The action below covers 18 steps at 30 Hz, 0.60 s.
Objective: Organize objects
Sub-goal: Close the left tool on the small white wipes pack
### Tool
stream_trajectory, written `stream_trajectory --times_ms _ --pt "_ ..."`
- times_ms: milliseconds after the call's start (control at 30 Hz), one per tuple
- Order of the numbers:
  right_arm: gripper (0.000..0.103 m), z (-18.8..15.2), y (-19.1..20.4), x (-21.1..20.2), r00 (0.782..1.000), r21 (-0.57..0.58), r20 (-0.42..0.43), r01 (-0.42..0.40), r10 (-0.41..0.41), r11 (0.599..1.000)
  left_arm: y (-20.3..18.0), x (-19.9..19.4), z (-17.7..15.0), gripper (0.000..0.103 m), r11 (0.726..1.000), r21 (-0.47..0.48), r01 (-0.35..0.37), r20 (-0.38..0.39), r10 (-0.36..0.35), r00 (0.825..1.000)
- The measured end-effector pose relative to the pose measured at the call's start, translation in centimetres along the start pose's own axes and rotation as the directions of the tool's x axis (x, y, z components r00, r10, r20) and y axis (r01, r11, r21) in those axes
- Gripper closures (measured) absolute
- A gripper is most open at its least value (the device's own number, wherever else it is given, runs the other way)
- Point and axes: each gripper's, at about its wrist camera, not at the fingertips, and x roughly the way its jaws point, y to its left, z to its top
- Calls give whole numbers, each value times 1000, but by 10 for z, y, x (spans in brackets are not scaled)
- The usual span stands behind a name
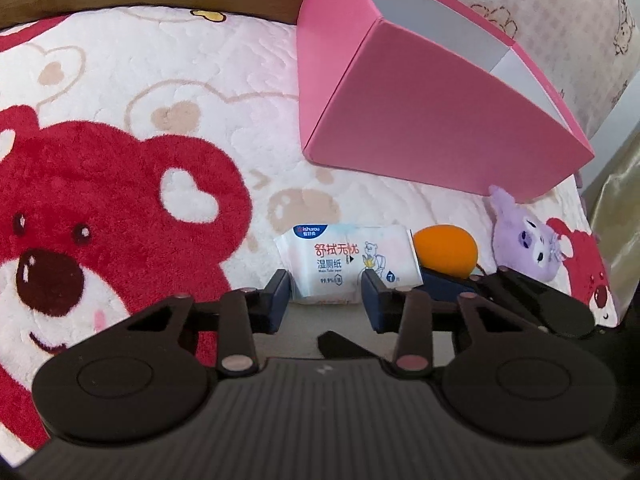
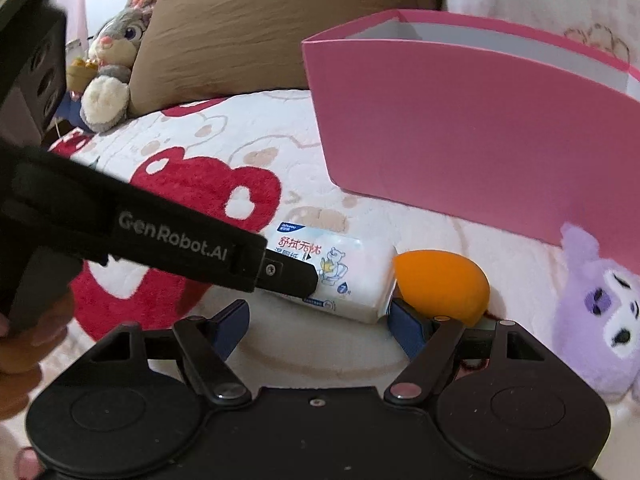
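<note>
Left gripper (image 1: 325,286): mine, clamped on the near end of the wet-wipe pack (image 1: 347,261); the pads pinch its two sides.
Right gripper (image 2: 316,320): jaws spread and empty, with one finger (image 2: 404,326) just beside the orange sponge (image 2: 444,286).
Pack, place: on the bear-print blanket (image 1: 120,120), at 12 o'clock from my left fingers; its right end touches the sponge at 3 o'clock.
Pack, axis: it lies flat, label up, long axis running 9 to 3 in the left wrist view, so I hold it across the short way.
Pack, handling: I judge it light, soft and slick-filmed, likely to sag or slide; a grip nearer its middle would hold better.
Sponge, handling: egg-shaped, probably squashy and very light, its pointed end towards the pack; take it across the fat belly.
Pink box (image 1: 420,128): open-topped, at 1 o'clock beyond the pack, well apart; presumably the place for these things.
Purple plush (image 1: 528,246): at 3 o'clock past the sponge, close to the box's near corner.
Rabbit plush (image 2: 114,52): far off at 10 o'clock in the right wrist view, against a brown pillow (image 2: 260,24).
</note>
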Motion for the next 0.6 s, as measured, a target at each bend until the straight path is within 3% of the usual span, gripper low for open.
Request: stream_trajectory --times_ms 200,367,600 --pt "17 0 11 9 998 -57 21 56 -55 997 6 5 2 59 998 -40 42 -5 -43 999" --pt "32 3 14 4 994 -49 22 105 -104 993 -2 3 -1 59 1000 0 25 -13 -25 1000" --pt "34 3 20 -7 990 -155 27 141 -139 978 -14 -7 -6 60 1000 16 14 -33 -13 999"
